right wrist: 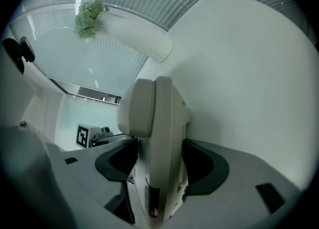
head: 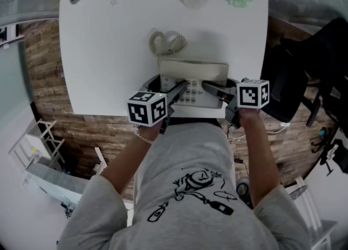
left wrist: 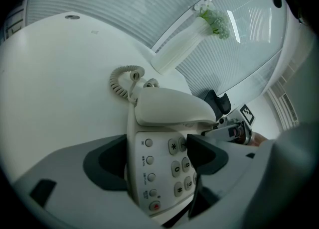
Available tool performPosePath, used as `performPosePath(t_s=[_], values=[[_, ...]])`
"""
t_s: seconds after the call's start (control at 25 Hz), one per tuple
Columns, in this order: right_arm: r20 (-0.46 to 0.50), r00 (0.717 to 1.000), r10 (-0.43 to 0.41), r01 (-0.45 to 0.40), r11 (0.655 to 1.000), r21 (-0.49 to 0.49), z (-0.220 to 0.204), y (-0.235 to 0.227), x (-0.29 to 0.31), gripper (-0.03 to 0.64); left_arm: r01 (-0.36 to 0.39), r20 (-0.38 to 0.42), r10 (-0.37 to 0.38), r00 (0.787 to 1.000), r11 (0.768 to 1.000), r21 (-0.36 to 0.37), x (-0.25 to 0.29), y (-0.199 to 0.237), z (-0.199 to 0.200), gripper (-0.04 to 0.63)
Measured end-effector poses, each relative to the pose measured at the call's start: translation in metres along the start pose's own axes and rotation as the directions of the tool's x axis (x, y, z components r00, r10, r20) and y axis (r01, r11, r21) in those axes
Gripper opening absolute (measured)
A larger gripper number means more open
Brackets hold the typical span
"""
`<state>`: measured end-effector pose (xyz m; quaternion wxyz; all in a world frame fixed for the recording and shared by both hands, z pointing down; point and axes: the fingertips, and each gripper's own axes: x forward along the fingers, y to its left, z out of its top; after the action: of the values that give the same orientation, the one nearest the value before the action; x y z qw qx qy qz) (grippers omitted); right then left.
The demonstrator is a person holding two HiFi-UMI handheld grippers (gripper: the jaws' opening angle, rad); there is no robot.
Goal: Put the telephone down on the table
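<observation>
Head view: telephone [head: 193,77] clamped from both sides at the table [head: 109,53]
left gripper [head: 176,88] jaws grip its keypad edge; right gripper [head: 215,88] jaws squeeze the opposite edge; coiled cord [head: 166,42] lies beyond both

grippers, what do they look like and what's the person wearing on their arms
Both the left gripper and right gripper: grey bodies, dark jaw pads, each carrying a white cube with black square markers. Grey short-sleeved T-shirt, thin bracelet at the left wrist.
</observation>
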<state>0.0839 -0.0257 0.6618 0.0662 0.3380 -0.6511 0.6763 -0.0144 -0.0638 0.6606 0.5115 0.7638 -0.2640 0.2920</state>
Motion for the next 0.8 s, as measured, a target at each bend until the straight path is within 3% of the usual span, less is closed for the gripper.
performPosePath(t_s=[0.8], values=[[0.007, 0.999, -0.054, 0.054, 0.998, -0.009, 0.0012, 0.0001, 0.0028, 0.298, -0.062, -0.02, 0.062, 0.998, 0.998, 0.009, -0.0008, 0.0061, 0.0018, 0.364]])
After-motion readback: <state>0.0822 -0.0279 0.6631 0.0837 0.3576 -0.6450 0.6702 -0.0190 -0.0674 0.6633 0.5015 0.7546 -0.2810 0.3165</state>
